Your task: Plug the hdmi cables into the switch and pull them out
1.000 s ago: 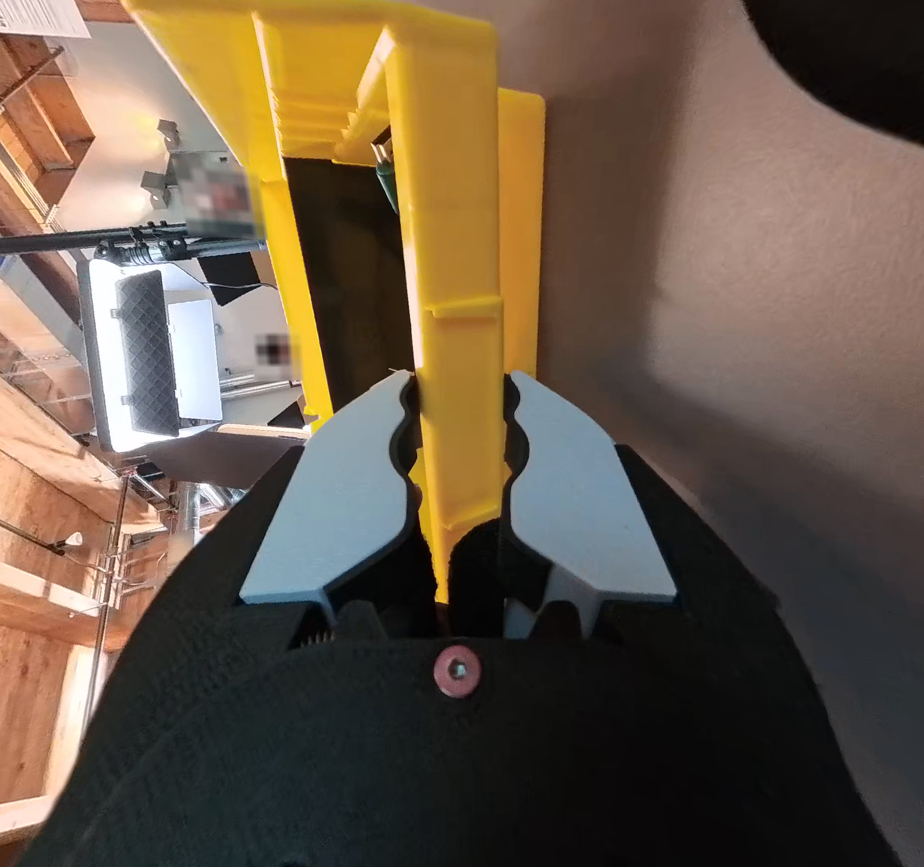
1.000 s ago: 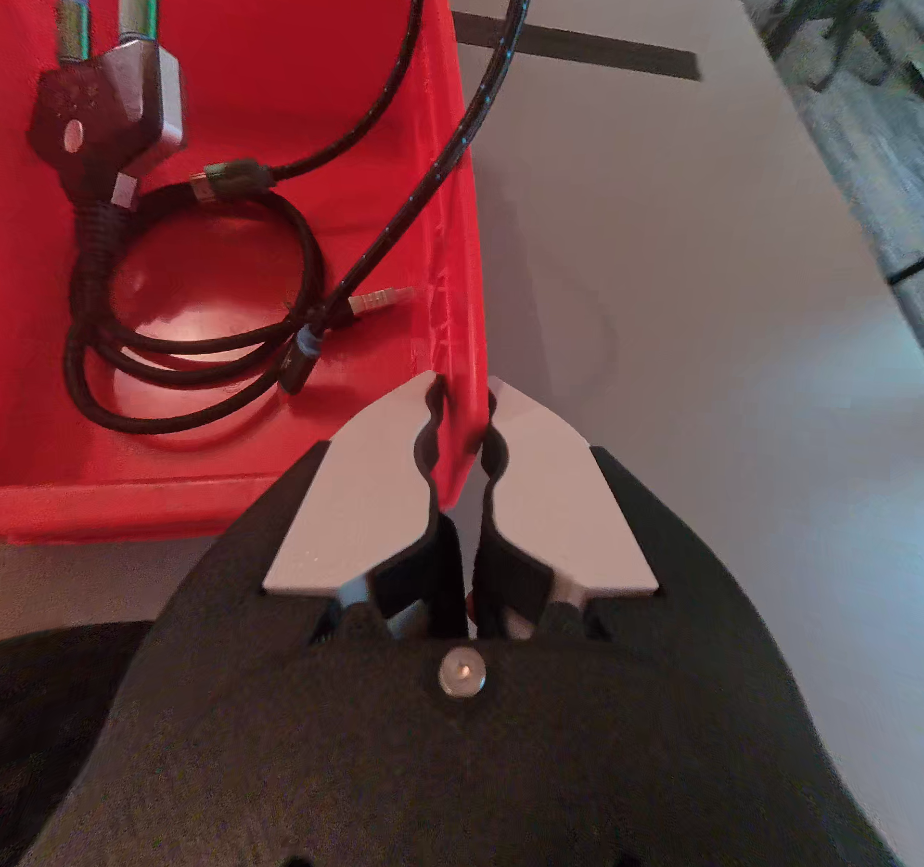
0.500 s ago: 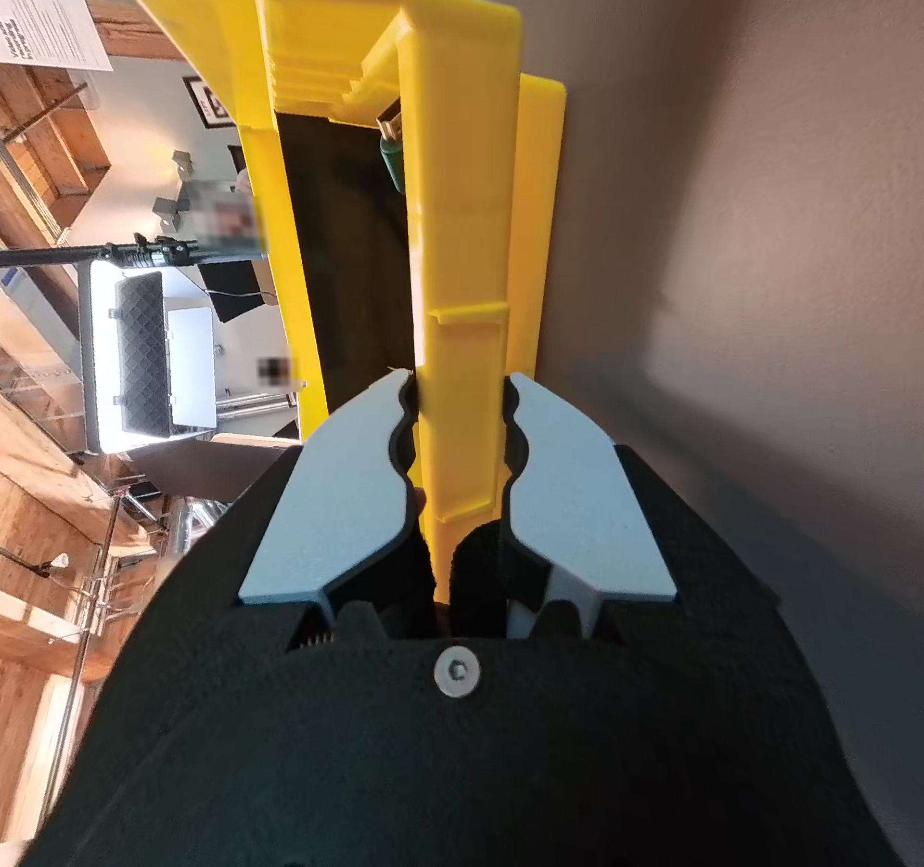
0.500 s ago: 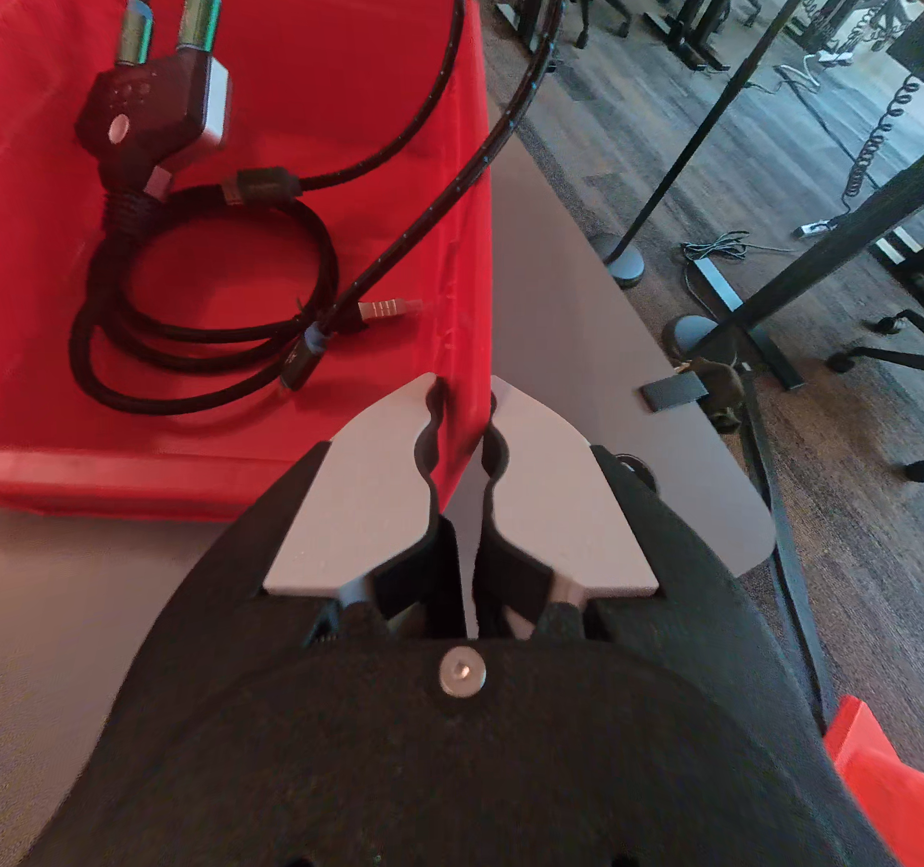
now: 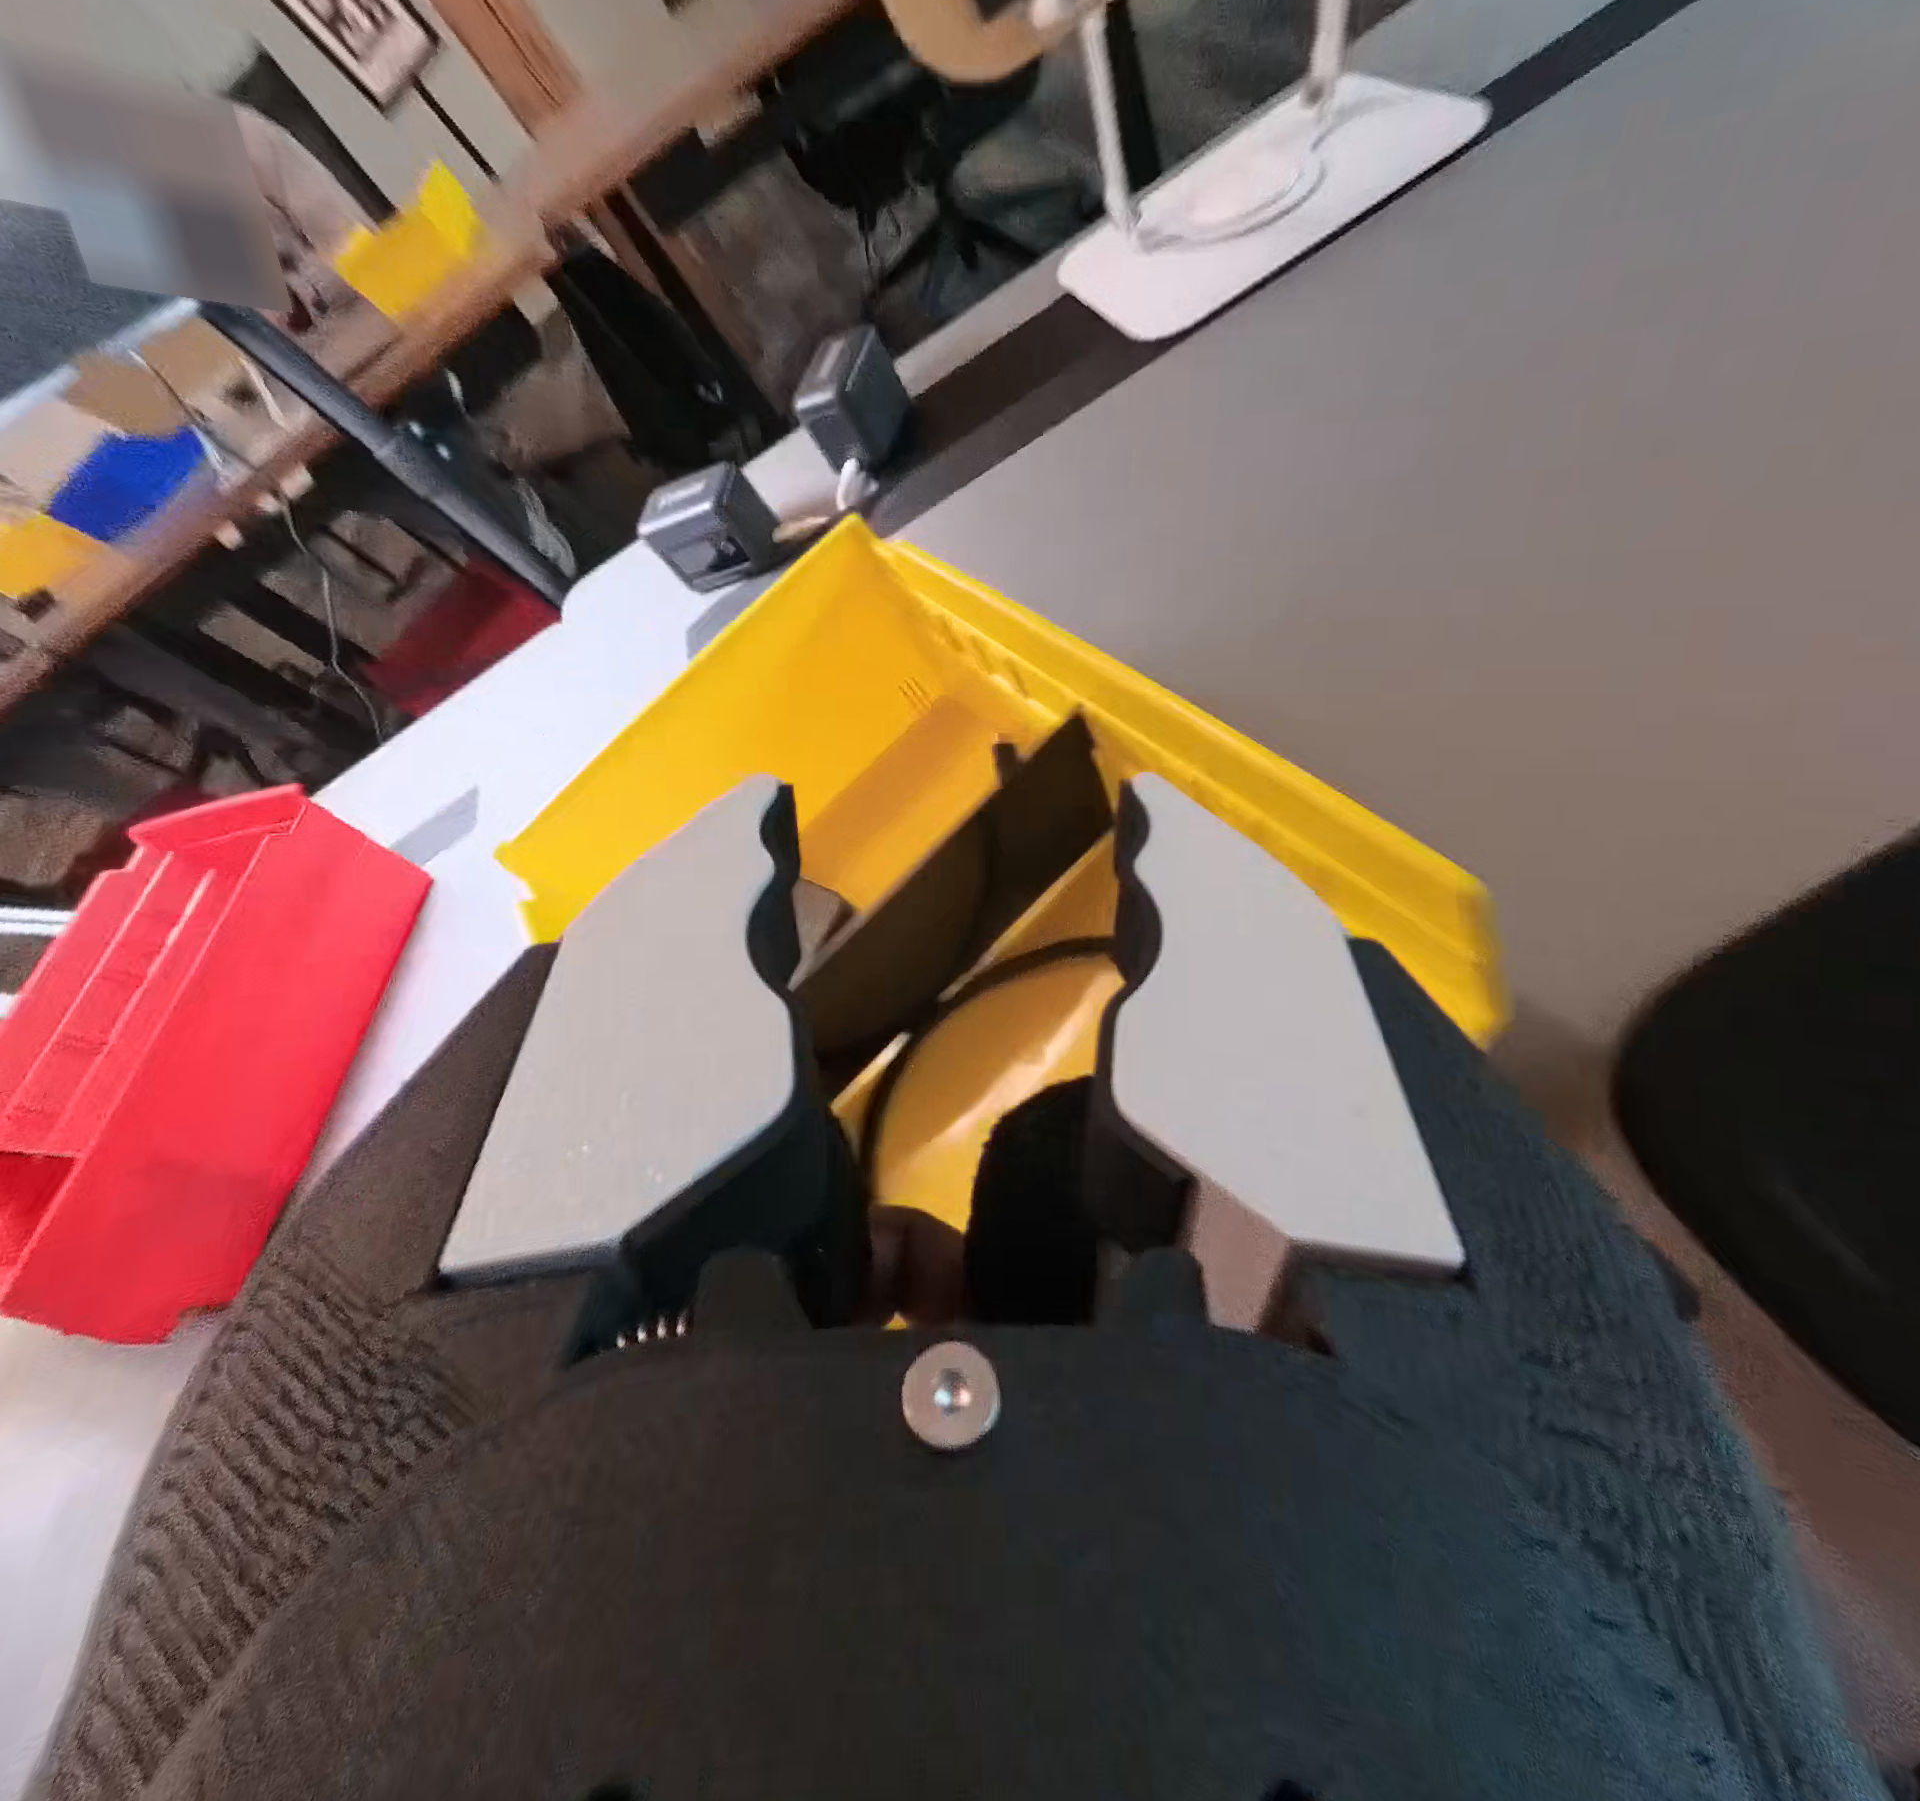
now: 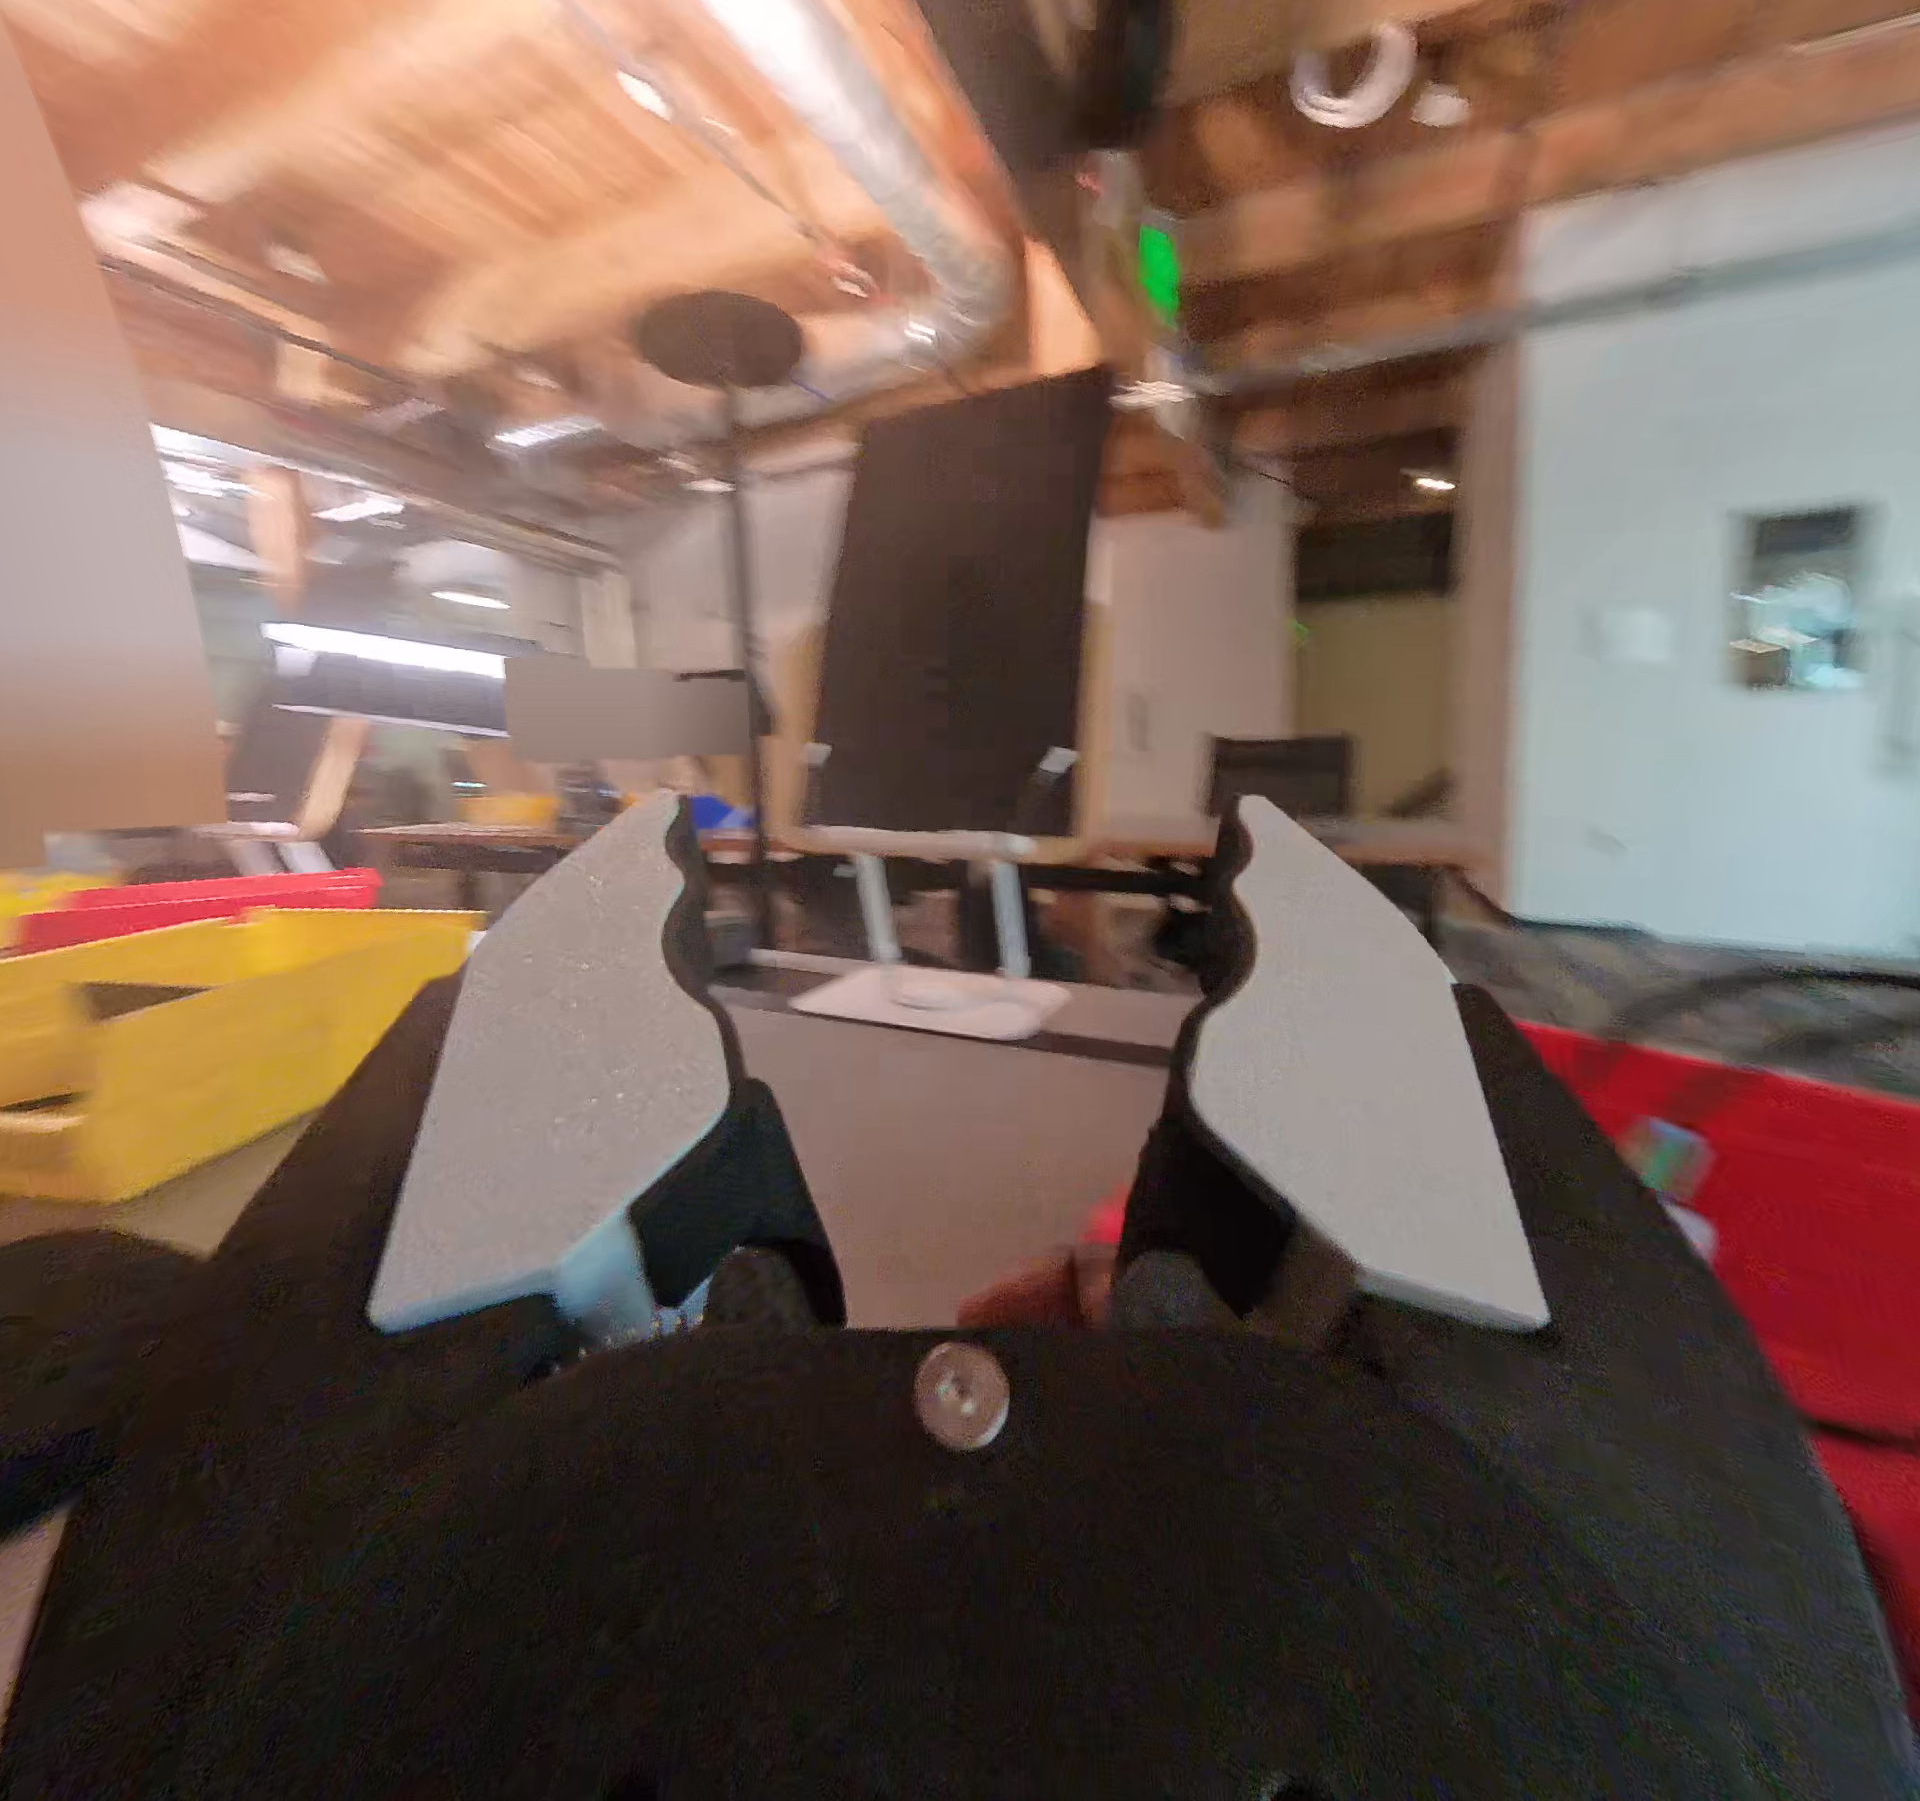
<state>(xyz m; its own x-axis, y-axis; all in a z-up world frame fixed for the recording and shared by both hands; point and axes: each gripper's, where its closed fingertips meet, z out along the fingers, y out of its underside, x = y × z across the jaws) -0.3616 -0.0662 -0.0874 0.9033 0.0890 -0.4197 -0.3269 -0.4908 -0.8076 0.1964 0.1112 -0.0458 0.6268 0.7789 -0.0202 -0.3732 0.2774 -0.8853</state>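
Note:
In the left wrist view my left gripper (image 5: 951, 816) is open above a yellow bin (image 5: 727, 764) that rests on the grey table (image 5: 1455, 504). A black divider (image 5: 997, 878) in the bin shows in the gap between the fingers, and neither pad touches it. A thin black loop (image 5: 1023, 962) lies on the bin's floor. In the right wrist view my right gripper (image 6: 956, 816) is wide open and empty, pointing level over the table towards the room. The red bin (image 6: 1829, 1232) is at its lower right. The cables and switch are not clearly seen.
The red bin (image 5: 187, 1055) shows at the left and the yellow bin (image 6: 208, 1024) at the left of the right wrist view. A white stand base (image 5: 1278, 203) and two small dark boxes (image 5: 717, 525) sit at the table's far edge. A black panel (image 6: 956, 608) stands behind.
My left gripper let go of the yellow bin's wall and opened; the bin now lies flat. My right gripper let go of the red bin's wall, opened wide and swung up.

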